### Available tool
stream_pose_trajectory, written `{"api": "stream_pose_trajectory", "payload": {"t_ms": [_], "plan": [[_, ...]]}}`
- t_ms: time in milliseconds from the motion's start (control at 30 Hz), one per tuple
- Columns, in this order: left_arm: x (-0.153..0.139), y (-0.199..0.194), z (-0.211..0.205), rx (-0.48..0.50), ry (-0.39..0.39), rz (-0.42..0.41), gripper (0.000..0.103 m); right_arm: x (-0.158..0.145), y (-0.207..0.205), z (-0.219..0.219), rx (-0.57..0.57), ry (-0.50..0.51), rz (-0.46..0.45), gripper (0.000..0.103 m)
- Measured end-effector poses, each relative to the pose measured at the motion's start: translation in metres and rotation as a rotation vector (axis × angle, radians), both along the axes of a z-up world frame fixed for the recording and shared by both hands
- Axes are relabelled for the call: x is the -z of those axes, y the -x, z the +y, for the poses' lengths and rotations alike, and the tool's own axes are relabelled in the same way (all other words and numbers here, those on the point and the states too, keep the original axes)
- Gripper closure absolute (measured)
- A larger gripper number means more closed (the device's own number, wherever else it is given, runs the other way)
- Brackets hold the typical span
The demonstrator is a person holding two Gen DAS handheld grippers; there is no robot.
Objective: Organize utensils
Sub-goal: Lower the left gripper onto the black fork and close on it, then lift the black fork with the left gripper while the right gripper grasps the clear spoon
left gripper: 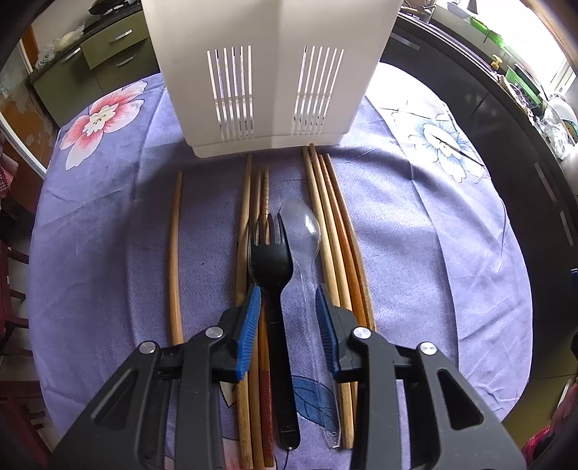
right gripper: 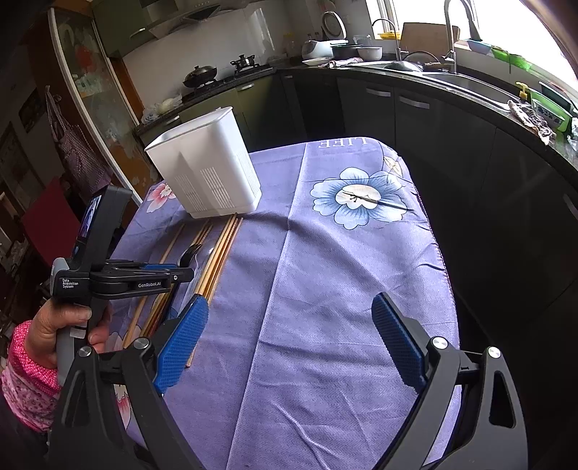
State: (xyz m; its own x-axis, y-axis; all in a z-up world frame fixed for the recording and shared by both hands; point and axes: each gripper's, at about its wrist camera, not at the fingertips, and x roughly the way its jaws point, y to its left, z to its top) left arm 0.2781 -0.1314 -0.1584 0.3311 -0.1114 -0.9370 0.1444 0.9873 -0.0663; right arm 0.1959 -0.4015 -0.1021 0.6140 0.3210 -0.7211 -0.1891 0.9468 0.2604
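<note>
The left gripper (left gripper: 288, 293) points steeply down over the fork (left gripper: 271, 274) and clear spoon (left gripper: 307, 246), its jaws narrowed around both, pads not pressing either. They lie among chopsticks (left gripper: 336, 235) on the purple cloth (left gripper: 433, 253), before the white holder (left gripper: 267, 72). A hand (right gripper: 68, 325) grips its handle. The right gripper (right gripper: 289, 307) hangs wide and empty over bare cloth.

Dark cabinets (right gripper: 415, 112) curved beneath a sink (right gripper: 466, 85) and stove (right gripper: 216, 77), while daylight poured through the window (right gripper: 505, 21).
</note>
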Motion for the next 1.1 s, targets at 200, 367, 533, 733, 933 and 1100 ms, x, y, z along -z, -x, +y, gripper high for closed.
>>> {"api": "stream_pose_trajectory", "payload": {"t_ms": [200, 367, 533, 733, 933, 1100], "plan": [[0.003, -0.009, -0.007, -0.001, -0.054, -0.001, 0.076, -0.001, 0.004, 0.0, -0.007, 0.004, -0.003, 0.012], [0.004, -0.01, -0.011, 0.006, -0.09, -0.005, 0.092, -0.003, 0.006, -0.002, -0.004, 0.004, -0.008, 0.011], [0.002, -0.012, -0.012, 0.011, -0.086, -0.013, 0.094, -0.001, 0.006, -0.001, -0.01, 0.009, -0.002, 0.008], [-0.011, -0.003, -0.005, 0.027, -0.056, -0.049, 0.095, 0.003, 0.001, 0.008, -0.026, 0.038, 0.027, 0.008], [-0.029, 0.009, 0.006, 0.035, -0.022, -0.09, 0.095, 0.016, -0.022, 0.024, -0.083, -0.035, 0.154, 0.008], [-0.049, 0.019, 0.02, 0.032, -0.017, -0.147, 0.095, 0.02, -0.043, 0.058, -0.099, 0.067, 0.196, 0.021]]}}
